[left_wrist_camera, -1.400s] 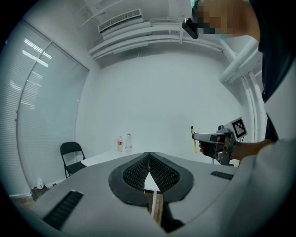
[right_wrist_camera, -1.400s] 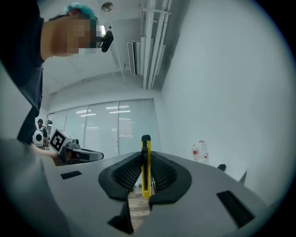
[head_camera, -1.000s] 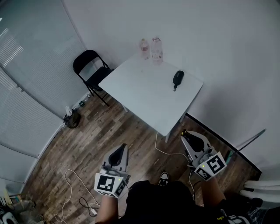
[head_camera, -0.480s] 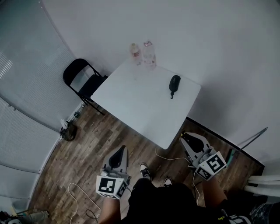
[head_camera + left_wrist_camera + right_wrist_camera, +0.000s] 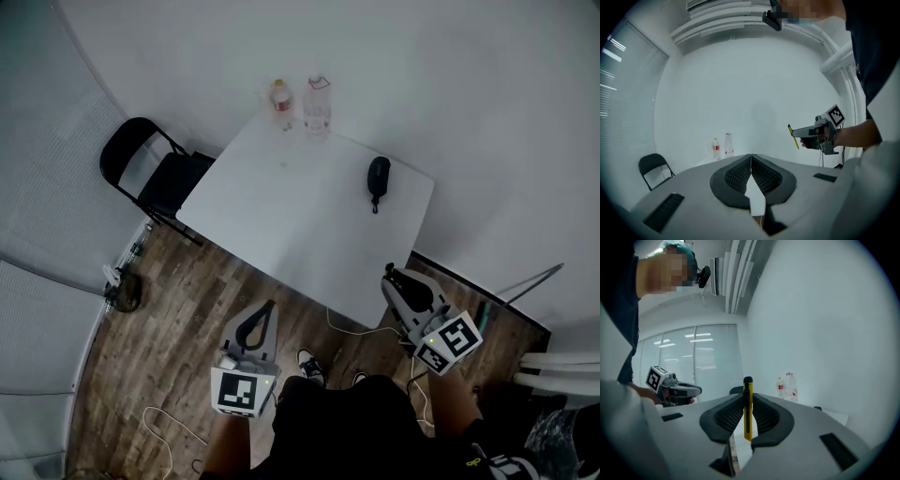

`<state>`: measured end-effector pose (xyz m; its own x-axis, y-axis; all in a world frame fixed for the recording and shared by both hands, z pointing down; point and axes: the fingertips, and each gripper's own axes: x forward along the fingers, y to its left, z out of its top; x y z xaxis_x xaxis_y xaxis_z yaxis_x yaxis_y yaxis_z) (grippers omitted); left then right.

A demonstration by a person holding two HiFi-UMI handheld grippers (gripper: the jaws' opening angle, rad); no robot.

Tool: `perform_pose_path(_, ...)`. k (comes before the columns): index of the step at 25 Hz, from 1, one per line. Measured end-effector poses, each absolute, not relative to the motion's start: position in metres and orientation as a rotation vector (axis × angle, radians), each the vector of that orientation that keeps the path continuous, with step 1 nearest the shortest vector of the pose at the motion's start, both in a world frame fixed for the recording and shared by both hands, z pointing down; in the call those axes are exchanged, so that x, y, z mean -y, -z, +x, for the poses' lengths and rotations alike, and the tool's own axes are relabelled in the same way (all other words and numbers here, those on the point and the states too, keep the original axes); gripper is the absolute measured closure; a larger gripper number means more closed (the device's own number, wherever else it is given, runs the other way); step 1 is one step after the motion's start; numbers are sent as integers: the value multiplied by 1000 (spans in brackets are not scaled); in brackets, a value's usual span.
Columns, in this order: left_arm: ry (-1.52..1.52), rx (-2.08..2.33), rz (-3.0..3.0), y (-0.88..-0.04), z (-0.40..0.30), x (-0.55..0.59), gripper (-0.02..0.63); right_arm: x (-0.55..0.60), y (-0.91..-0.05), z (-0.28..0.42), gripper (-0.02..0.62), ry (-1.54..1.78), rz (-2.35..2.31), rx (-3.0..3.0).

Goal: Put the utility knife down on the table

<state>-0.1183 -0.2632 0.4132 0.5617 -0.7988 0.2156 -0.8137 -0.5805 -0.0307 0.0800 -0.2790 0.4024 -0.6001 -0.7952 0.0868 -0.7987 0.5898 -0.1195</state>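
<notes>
A yellow and black utility knife (image 5: 747,408) stands upright between the jaws of my right gripper (image 5: 747,416), which is shut on it. In the head view the right gripper (image 5: 392,278) hovers over the floor just off the near right corner of the white table (image 5: 281,216). From the left gripper view the knife (image 5: 791,136) shows as a thin yellow strip at the right gripper's tip. My left gripper (image 5: 266,311) is shut with nothing in it, held over the floor in front of the table; its jaws (image 5: 751,171) meet in a closed line.
Two plastic bottles (image 5: 298,103) stand at the table's far edge and a black mouse-like object (image 5: 378,175) lies near its right side. A black folding chair (image 5: 150,173) stands left of the table. A white cable (image 5: 352,326) runs over the wooden floor.
The person has stepped closer, so the table sits nearer both grippers. The right gripper with the knife has come up to the table's near right corner. Both grippers stay shut.
</notes>
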Motion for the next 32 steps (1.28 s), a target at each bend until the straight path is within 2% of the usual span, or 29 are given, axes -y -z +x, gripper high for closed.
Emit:
perform_pose_path(10, -268, 1329, 2650, -439, -144, 295, 583, 348, -471, 61, 525, -403, 1404, 2575)
perform_pose_path(23, -328, 1420, 2494, -465, -137, 283, 583, 405, -658, 83, 525, -754, 1207, 2139)
perform_pose_path(32, -372, 1480, 2398, -485, -134, 274, 583, 399, -731, 78, 525, -695, 989, 1964)
